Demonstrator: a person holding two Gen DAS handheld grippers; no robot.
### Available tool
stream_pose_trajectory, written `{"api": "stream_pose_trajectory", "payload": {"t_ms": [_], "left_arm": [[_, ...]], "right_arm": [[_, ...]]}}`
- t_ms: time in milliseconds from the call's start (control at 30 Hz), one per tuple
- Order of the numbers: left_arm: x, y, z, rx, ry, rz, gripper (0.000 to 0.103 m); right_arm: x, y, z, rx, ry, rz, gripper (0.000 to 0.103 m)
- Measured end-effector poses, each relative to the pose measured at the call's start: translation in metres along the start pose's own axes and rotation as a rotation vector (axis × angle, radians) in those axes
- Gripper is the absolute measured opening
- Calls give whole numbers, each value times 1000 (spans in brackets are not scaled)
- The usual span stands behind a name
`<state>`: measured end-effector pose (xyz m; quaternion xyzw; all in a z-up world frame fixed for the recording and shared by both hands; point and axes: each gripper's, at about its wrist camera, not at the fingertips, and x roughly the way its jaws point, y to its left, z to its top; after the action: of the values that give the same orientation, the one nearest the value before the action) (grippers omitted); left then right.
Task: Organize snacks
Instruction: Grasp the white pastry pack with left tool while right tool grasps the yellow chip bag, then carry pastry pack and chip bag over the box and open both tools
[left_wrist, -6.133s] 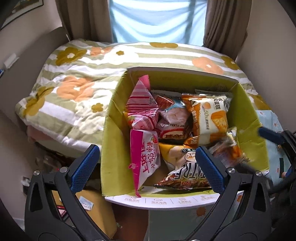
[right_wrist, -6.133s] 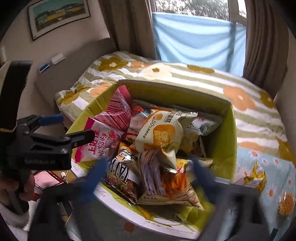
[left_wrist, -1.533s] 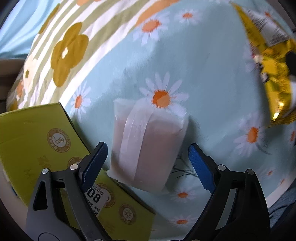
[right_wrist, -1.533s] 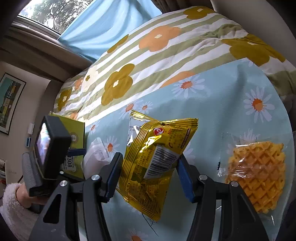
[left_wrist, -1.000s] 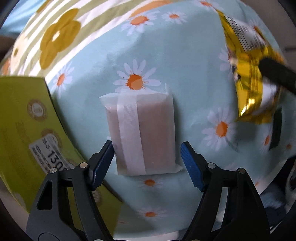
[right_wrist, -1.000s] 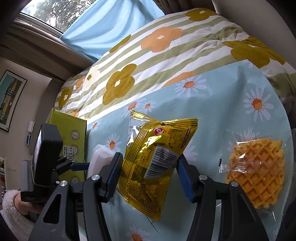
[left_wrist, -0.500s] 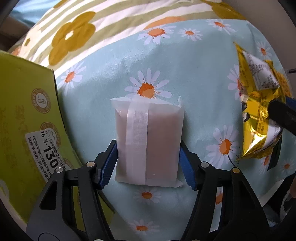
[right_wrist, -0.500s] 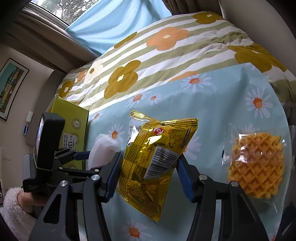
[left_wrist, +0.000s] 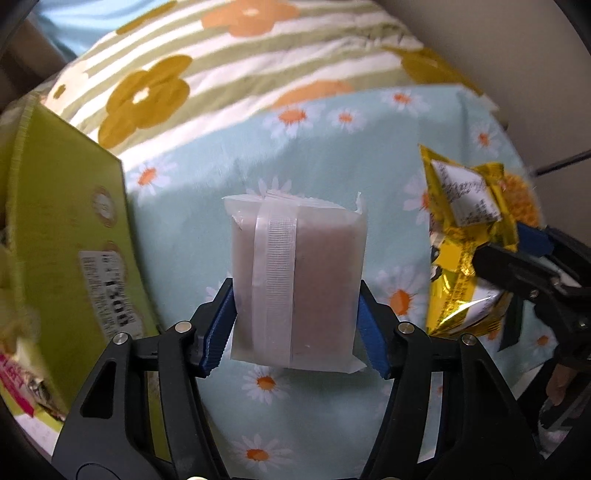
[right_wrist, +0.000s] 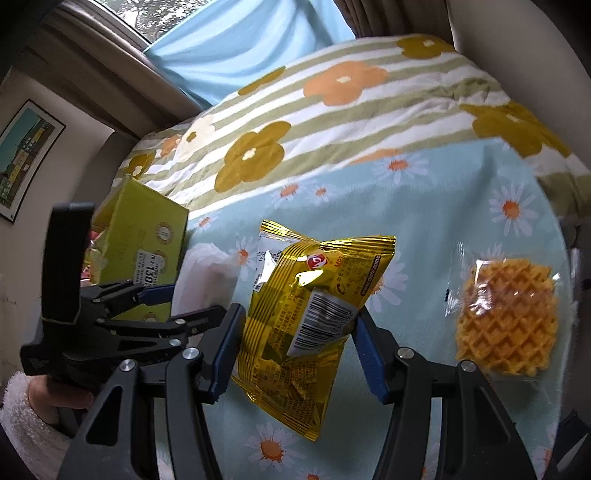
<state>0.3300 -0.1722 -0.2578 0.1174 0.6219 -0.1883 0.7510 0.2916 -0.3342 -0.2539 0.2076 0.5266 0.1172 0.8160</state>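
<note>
Already both grippers carry a snack. The left gripper (left_wrist: 295, 328) has just been closing, and its blue pads now press the two long sides of the pale wrapped cake (left_wrist: 297, 280), whose long axis runs away from the camera along the fingers. The right gripper (right_wrist: 297, 356) clamps the yellow foil bag (right_wrist: 306, 317) across its lower half. Both packets hang above the daisy cloth (right_wrist: 461, 206). What matters next, I judge, is the green box (left_wrist: 66, 229) — it lies to the left, just beside the left gripper, so that hand is nearer. A wrapped waffle (right_wrist: 506, 317) lies on the cloth, far right.
</note>
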Motion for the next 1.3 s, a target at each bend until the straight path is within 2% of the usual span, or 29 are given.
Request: {"api": "stream_pose_trajectory", "payload": {"t_ms": [233,367,633,800,1033,1167,1300], "left_arm": [[-73,19,-3,-77,-151,-45,58],[-120,47,-12,-148,-251,-79,58],[-183,126,-48,-247,-366,-29,58],[-197,190,-78,-295,-374,-20,58],[-193,275,-113,-303,-328,34,58],[-174,301,-124,-273,-289,42,58],[-143,310,-124,-228,-235,42,58]], "right_arm": [[-43,31,9,-87,-73,20,54],[-62,62,16,-145,-116,38,54],[-69,150,22,-244,-159,115,54],[-46,204,17,-259,-159,148,54],[1,272,2,-262,-123,154,54],[19,290,-9,-280,-126,89,54],[33,294,-18,-227,-124,52,54]]}}
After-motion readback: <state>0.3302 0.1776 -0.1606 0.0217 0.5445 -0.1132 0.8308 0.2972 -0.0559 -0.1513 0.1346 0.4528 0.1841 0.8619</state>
